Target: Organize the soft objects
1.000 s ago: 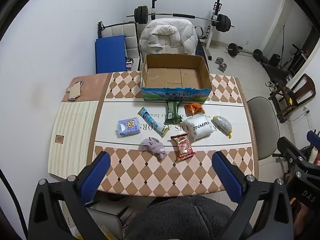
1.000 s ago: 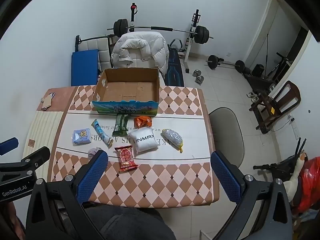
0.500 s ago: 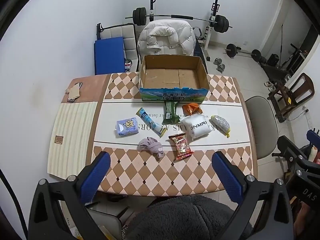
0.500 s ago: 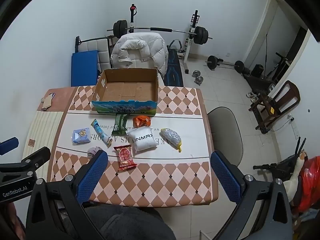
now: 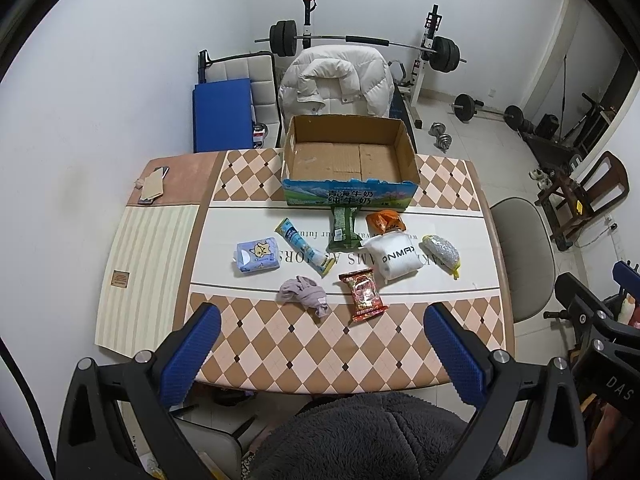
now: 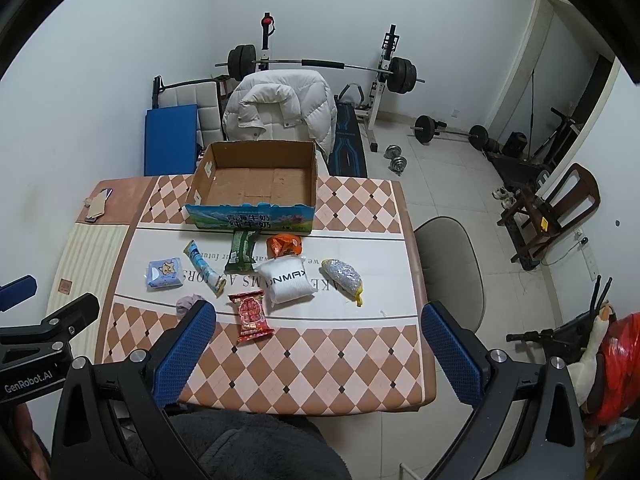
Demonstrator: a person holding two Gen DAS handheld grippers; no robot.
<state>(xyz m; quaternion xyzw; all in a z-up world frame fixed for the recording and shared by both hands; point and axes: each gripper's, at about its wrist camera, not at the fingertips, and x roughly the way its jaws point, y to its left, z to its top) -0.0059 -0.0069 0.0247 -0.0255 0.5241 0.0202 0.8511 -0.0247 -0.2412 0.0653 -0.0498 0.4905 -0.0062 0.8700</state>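
Note:
An empty cardboard box (image 5: 347, 160) stands at the table's far side, also in the right wrist view (image 6: 254, 184). In front of it lie a blue tissue pack (image 5: 257, 256), a blue tube packet (image 5: 306, 247), a green packet (image 5: 345, 227), an orange packet (image 5: 386, 221), a white bag (image 5: 394, 255), a silver pouch (image 5: 442, 249), a red snack packet (image 5: 363, 291) and a crumpled purple cloth (image 5: 305, 294). My left gripper (image 5: 320, 350) is open and empty, high above the table's near edge. My right gripper (image 6: 316, 350) is open and empty, also near that edge.
A phone and a card (image 5: 152, 186) lie at the table's far left corner. A grey chair (image 5: 524, 248) stands at the table's right. A chair with a white jacket (image 5: 336, 84) is behind the box. Weights and a barbell rack line the back wall.
Both views have shifted slightly; the table sits a little higher in the frames. Nothing on the table has moved and both grippers stay open.

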